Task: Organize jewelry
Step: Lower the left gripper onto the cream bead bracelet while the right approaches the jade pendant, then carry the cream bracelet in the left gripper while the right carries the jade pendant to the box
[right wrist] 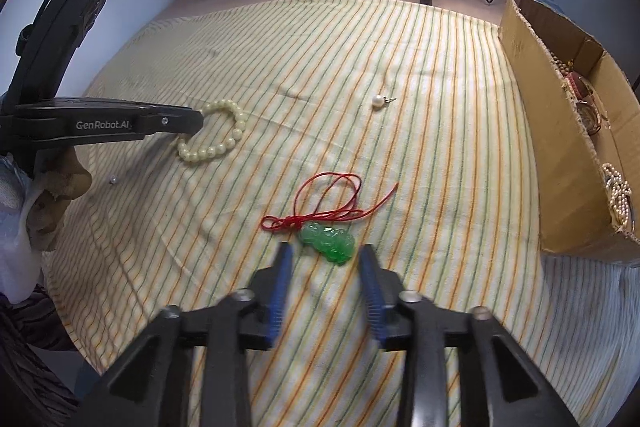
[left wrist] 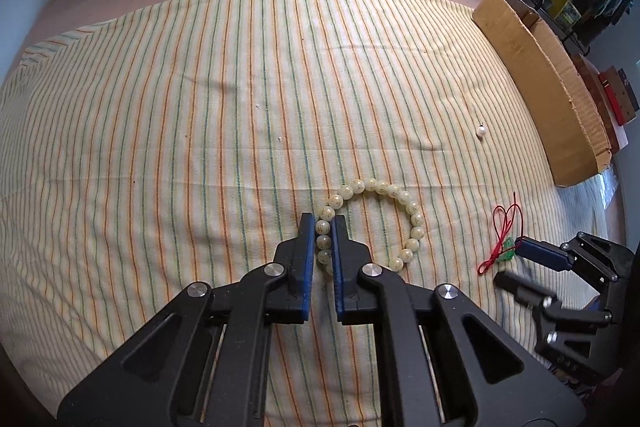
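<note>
The pale bead bracelet (left wrist: 374,223) lies on the striped cloth (left wrist: 200,147) toward its near edge, and the left hand-held gripper (left wrist: 323,227) is pinching the bracelet's left arc, blue pads tight on the beads. Just right of it sits the green pendant (right wrist: 328,242) on its red cord (right wrist: 332,203); the right hand-held gripper (right wrist: 326,255) hovers there, fingers spread, not touching. A lone pearl earring (right wrist: 377,102) lies farther out, toward the cardboard box (right wrist: 560,147) along the cloth's right edge.

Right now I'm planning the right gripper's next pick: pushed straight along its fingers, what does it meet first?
Probably the green pendant, lying just ahead of the open right gripper, then the striped cloth.
</note>
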Demonstrator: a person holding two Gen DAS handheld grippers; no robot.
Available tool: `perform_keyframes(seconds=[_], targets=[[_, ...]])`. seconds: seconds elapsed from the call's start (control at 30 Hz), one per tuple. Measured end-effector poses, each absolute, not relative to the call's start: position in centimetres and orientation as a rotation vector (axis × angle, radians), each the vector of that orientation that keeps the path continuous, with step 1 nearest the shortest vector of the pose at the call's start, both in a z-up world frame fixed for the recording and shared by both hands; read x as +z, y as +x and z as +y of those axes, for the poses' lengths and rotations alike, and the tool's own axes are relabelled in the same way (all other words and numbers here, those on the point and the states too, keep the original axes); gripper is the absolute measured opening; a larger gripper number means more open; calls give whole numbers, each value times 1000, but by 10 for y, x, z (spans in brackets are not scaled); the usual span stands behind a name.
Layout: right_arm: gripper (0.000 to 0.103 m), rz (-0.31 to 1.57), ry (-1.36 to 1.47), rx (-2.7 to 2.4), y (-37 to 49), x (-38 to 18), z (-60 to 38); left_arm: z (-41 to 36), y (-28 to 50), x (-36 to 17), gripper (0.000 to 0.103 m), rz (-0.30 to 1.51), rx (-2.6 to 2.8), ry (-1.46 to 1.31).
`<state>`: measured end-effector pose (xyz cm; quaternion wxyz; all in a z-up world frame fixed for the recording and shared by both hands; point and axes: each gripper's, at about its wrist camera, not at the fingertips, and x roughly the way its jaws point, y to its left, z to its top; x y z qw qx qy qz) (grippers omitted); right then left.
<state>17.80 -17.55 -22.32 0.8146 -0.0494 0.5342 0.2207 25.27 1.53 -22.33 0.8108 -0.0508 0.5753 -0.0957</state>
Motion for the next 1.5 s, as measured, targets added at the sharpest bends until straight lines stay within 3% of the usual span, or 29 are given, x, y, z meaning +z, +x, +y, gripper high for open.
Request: perform_keyframes(seconds=[0.07,0.23,0.33,0.37,1.5], targets=[[48,1133,-122,466,177,-223,-171,16,252,-223,6,1229,-204,-109],[49,1123,-125,428,183,-224,-164,16,252,-224,6,1228,-205,-108],[31,1121,-135,433,186,-224,-159,16,252,-223,6,1228,-205,-109],[30,1119,-153,432,186,-223,-156,15,252,-223,6,1228,-206,-109],[30,858,-25,398,187,-112,-219,-10,243,-101,5,954,-342,-210]])
